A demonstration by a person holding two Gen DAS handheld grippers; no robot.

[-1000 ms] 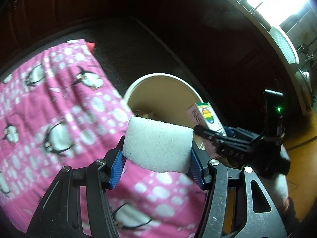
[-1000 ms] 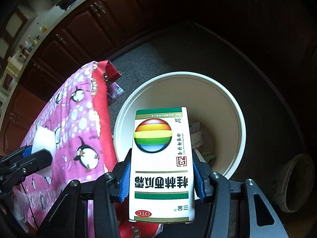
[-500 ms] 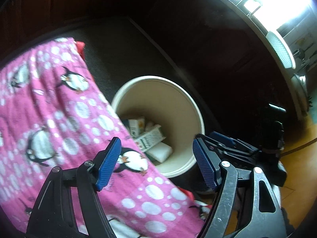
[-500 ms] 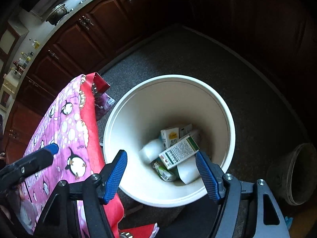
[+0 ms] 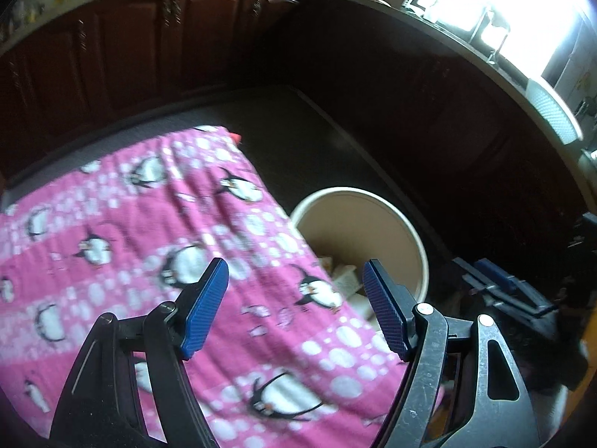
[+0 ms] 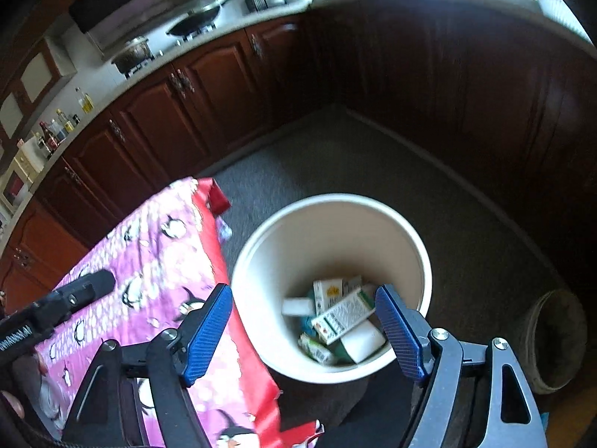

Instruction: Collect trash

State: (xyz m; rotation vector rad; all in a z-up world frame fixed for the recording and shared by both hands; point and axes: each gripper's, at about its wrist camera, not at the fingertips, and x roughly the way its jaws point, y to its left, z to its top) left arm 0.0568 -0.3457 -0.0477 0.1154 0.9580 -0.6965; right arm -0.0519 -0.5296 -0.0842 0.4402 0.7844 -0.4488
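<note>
left gripper: the left gripper (image 5: 294, 308) hangs over the pink penguin-print cloth (image 5: 149, 246) with its blue ribbed pads spread and nothing between them.
right gripper: the right gripper (image 6: 302, 332) hangs above the round cream plastic bin (image 6: 419, 257); its jaws are opening and nothing is between them, only the bin's contents far below.
trash: the small cardboard boxes and white pieces (image 6: 335, 317) lie in a loose heap at the bottom of the bin, touching one another; from the left wrist view only a sliver of them shows past the cloth's edge.
bin: it stands on the dark grey carpet (image 6: 335, 156) just beside the cloth-covered table, upright, mouth clear.
step in hand: judged from the empty fingers and the filled bin, the drop is done and the move now is to go for more trash.
doing it well: lift clear of the bin rim before swinging away, keep both sets of fingers spread for the next pick, and keep the left gripper from dragging the cloth, which hangs loose at the table edge.
next target: no trash shows on the cloth in these views.
writing: one box shows a barcode and a green edge, another a yellow mark; the print is too blurred to read. the white lettering on the left gripper's body, seen in the right wrist view, is also unreadable.
</note>
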